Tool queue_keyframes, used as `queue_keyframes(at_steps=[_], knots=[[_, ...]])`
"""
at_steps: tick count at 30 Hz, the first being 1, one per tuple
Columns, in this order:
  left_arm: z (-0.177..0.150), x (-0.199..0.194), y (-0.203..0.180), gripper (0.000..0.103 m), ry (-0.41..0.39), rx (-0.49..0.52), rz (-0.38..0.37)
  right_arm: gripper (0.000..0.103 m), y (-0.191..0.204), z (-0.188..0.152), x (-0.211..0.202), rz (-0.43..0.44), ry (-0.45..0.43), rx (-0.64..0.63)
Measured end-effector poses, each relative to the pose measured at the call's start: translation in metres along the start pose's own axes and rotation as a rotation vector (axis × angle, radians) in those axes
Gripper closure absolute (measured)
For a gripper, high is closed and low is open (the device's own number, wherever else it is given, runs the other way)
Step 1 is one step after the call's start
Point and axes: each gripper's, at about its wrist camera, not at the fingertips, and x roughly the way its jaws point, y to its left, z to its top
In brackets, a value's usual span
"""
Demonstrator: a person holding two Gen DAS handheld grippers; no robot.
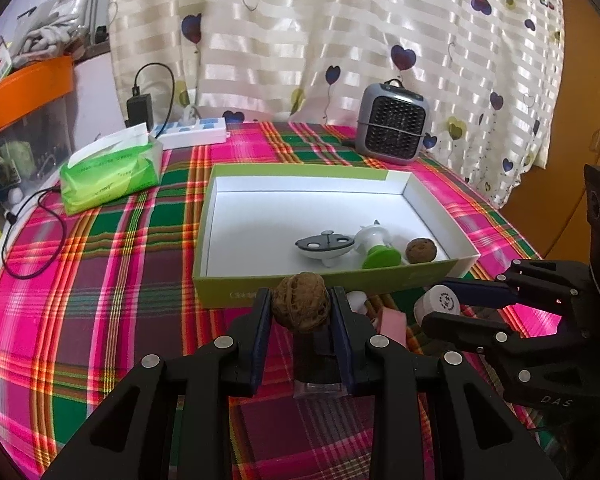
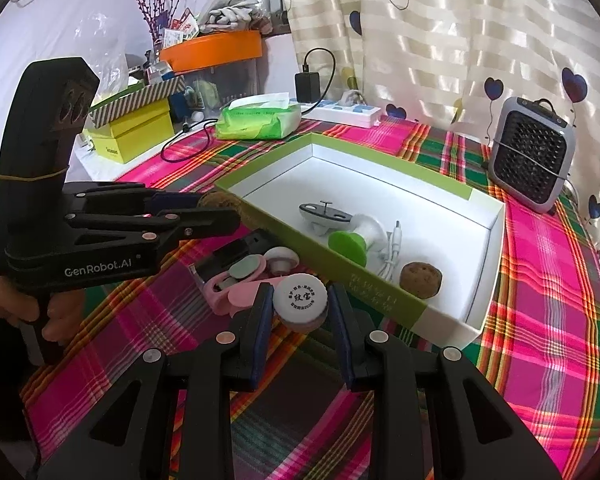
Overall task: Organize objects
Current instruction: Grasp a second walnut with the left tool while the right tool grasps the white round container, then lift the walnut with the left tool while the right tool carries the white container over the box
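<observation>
Left wrist view: the left tool (image 1: 300,304) grips a walnut (image 1: 300,302) between its pads, raised just before the near wall of the box (image 1: 328,286). The box sits on the plaid bench (image 1: 100,280). Inside it, toward the near right corner, lie a grey-topped disc (image 1: 323,245), a green-and-white spool (image 1: 376,250) and a second walnut (image 1: 421,251). At the right, the right tool (image 1: 438,306) holds a white jar (image 1: 438,304). A tissue pack (image 1: 110,168) and a power strip (image 1: 192,130) lie at the far left, a small grey heater (image 1: 392,128) behind the box.

Right wrist view: the right tool (image 2: 300,300) is clamped on the white jar (image 2: 300,300), its printed cap facing the camera, near the box's (image 2: 380,276) near wall. Pink items (image 2: 236,284) lie on the bench (image 2: 540,280) just left of the jar. At the left, a hand (image 2: 56,316) carries the left tool (image 2: 216,208), closed on the walnut (image 2: 220,202), beside the box's left corner. In the box, the second walnut (image 2: 420,274) rests by a white cable (image 2: 392,256).
</observation>
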Motion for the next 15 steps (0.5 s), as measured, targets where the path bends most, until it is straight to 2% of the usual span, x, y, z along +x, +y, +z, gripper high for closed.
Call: queue_keyframes(at_steps=[15], knots=[[-0.0015, -0.0022, -0.0052, 0.076, -0.027, 0.011, -0.001, 0.073, -0.0008, 0.0018, -0.0072, -0.047, -0.043, 0.01]])
